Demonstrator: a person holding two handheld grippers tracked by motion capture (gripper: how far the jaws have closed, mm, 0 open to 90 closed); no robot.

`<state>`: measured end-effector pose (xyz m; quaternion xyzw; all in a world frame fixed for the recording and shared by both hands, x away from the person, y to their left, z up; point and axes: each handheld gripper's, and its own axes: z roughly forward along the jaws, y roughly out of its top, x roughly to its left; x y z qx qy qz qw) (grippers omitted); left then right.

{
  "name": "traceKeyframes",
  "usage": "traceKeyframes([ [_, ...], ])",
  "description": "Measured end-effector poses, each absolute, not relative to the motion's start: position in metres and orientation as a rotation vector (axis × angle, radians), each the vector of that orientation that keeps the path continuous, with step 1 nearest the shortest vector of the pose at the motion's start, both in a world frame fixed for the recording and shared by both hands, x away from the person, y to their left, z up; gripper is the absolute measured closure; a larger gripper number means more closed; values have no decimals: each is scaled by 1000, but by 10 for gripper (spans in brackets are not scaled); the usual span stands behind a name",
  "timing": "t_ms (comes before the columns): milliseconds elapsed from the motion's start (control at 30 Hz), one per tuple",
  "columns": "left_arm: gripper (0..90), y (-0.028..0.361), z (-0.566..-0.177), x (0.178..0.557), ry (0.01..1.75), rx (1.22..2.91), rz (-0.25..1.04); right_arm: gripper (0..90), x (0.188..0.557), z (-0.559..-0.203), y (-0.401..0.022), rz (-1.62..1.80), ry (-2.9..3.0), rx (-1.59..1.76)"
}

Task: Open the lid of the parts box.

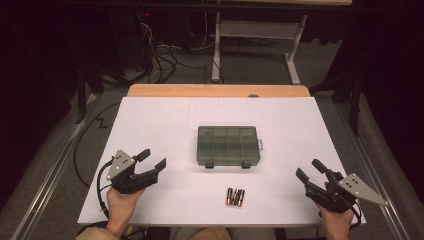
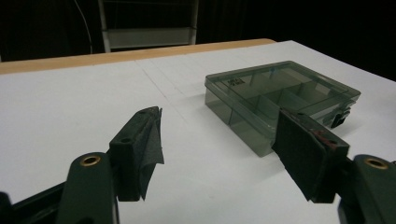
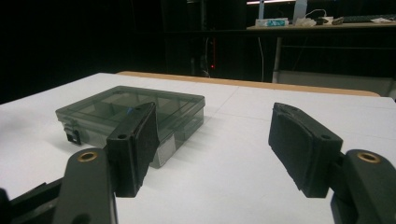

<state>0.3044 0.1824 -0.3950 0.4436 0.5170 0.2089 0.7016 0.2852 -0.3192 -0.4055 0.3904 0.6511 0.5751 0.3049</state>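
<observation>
A smoky transparent compartment box (image 1: 228,146) with its lid closed lies mid-table on the white sheet; its two latches face the person. A few batteries (image 1: 235,197) lie side by side in front of it, near the table's front edge. At the left, a hand holds my left gripper (image 1: 153,160), open and empty, jaws pointing toward the box (image 2: 279,101). My right gripper (image 1: 311,169) is held at the right, also open with nothing between its pads (image 3: 299,140). The box (image 3: 133,119) lies ahead and to the left of it.
The white sheet (image 1: 150,120) covers the table, with a wooden strip (image 1: 215,90) along the far edge. Beyond stand a desk frame (image 1: 260,30) and cables on the floor (image 1: 160,55).
</observation>
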Motion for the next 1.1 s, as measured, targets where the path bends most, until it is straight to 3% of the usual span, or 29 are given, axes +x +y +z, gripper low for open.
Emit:
traceKeyframes([
  [1100,336,178,-382,318,1147,956,433,339,307,-391,-311,1531,1721,1031],
])
